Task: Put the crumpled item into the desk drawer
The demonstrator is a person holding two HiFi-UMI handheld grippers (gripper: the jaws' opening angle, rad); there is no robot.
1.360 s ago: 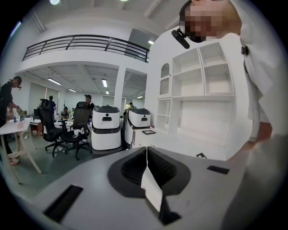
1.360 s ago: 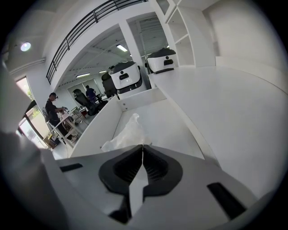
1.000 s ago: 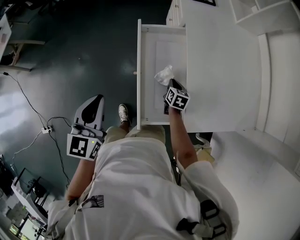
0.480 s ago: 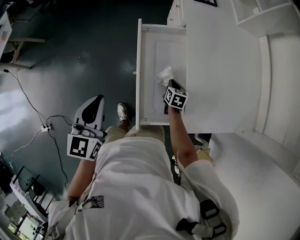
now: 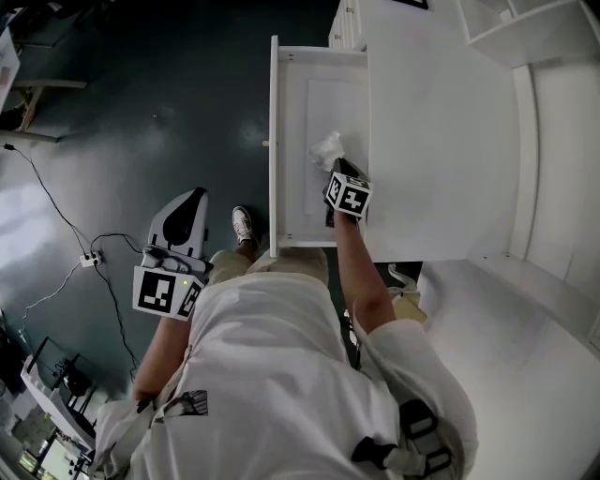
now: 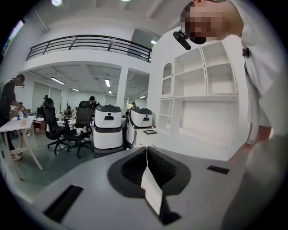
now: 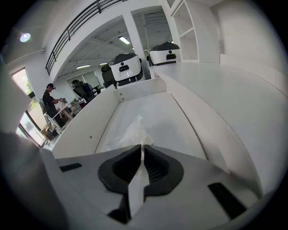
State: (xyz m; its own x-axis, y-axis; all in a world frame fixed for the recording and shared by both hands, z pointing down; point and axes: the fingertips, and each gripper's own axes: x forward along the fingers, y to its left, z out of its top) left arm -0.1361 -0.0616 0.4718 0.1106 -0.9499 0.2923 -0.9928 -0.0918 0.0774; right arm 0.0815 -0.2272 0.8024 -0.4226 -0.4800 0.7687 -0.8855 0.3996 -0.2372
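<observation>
The crumpled item (image 5: 326,148), a white wad of tissue, sits low inside the open white desk drawer (image 5: 305,103). My right gripper (image 5: 334,169) reaches into the drawer from its near end, tips at the wad. In the right gripper view the crumpled item (image 7: 130,134) bulges out just ahead of my right gripper (image 7: 142,147). A thin fold of it is still pinched in the narrow slit while the jaws are opening. The drawer floor (image 7: 157,112) runs away beyond it. My left gripper (image 5: 192,202) hangs at the person's side over the dark floor. It is the left gripper (image 6: 147,150), shut on nothing.
The white desk top (image 5: 441,141) lies right of the drawer, with shelves (image 5: 506,28) behind. On the floor are a cable with a power strip (image 5: 91,260) and the person's shoe (image 5: 246,225). White machines (image 6: 108,126) and office chairs (image 6: 67,128) stand in the room.
The right gripper and the wad have edged slightly left and deeper over the drawer. The left gripper has stayed where it was.
</observation>
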